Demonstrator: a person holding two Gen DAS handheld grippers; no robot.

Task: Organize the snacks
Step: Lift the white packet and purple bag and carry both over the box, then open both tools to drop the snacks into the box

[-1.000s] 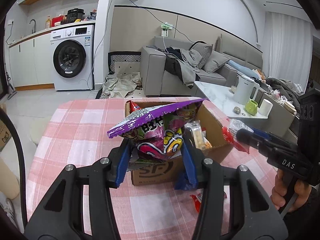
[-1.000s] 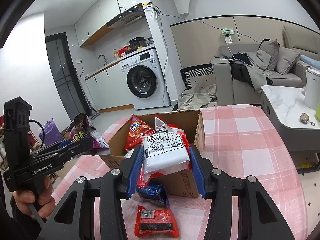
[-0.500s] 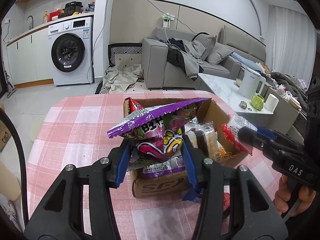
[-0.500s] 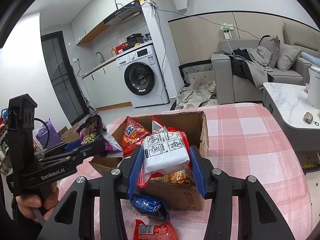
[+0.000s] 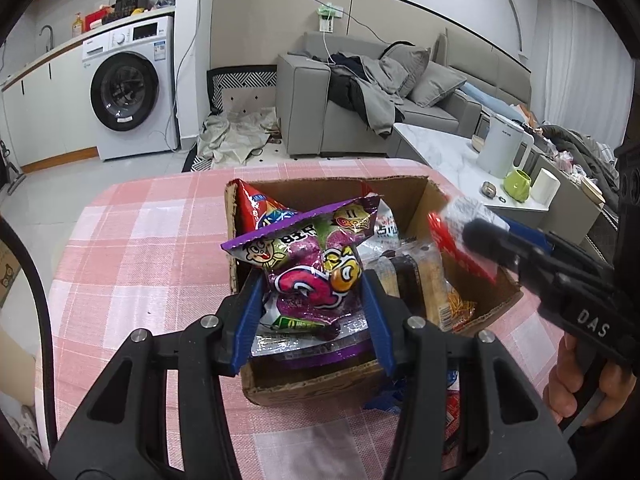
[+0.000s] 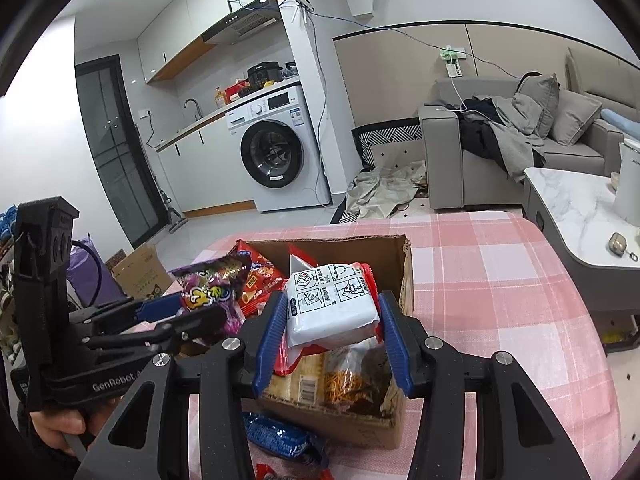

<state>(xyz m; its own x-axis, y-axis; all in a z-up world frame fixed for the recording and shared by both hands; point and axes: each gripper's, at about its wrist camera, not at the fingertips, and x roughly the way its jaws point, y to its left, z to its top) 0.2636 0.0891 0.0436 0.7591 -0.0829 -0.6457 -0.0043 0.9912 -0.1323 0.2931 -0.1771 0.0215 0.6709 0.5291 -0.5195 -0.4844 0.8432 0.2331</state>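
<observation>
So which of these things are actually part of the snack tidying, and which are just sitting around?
Part of the job:
cardboard box
purple snack bag
white noodle packet
blue packet

Just lying about:
washing machine
sofa
white kettle
green cup

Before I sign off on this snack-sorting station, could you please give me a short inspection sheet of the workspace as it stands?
Surface: table under a pink checked cloth.
Job's things: open cardboard box part filled with snacks, a red bag leaning in its far corner; purple snack bag and white-backed packet held over it.
Clutter: blue packet and a red one on the cloth in front of the box.
Grippers: left gripper shut on the purple snack bag; right gripper shut on the white-backed packet.
Cables: wires along the wall to a socket.
Surroundings: washing machine, grey sofa with clothes, kettle on a marble side table.
</observation>
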